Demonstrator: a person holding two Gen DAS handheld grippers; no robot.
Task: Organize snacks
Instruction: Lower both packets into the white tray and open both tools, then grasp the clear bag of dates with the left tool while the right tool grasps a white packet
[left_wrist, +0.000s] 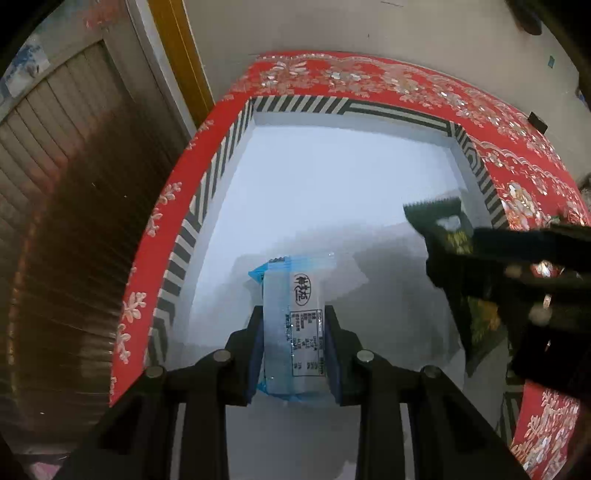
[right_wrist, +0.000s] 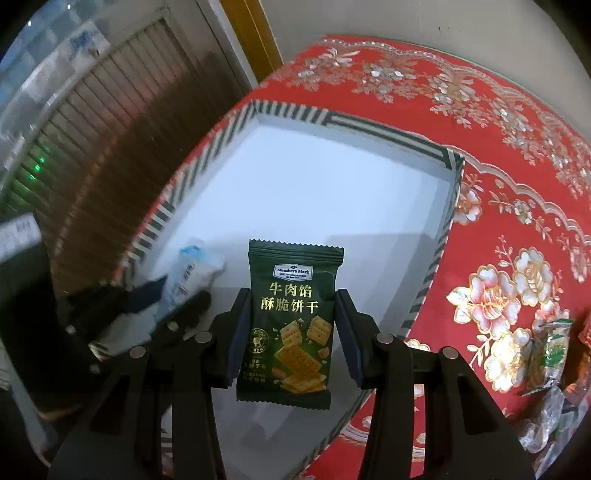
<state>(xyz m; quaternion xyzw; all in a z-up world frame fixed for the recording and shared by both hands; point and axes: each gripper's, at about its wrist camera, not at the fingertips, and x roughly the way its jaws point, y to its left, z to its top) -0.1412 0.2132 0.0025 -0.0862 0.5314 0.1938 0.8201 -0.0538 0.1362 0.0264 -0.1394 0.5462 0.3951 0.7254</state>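
Observation:
My left gripper (left_wrist: 293, 317) is shut on a blue-and-white snack packet (left_wrist: 291, 288), held upright between its blue pads over the white floor of an open box. The box has a black-and-white striped rim (left_wrist: 218, 173). My right gripper (right_wrist: 291, 299) is shut on a dark green cracker packet (right_wrist: 291, 332), also hanging above the box near its striped rim (right_wrist: 436, 254). In the left wrist view the right gripper (left_wrist: 443, 251) comes in from the right with the green packet (left_wrist: 436, 210). In the right wrist view the left gripper (right_wrist: 181, 288) with its pale packet (right_wrist: 195, 266) sits at the left.
The box rests on a red floral tablecloth (right_wrist: 498, 184). Several loose snack packets (right_wrist: 550, 350) lie on the cloth at the right edge. A slatted wooden door (left_wrist: 55, 184) and a yellow frame (left_wrist: 177, 55) stand beyond the table's left side.

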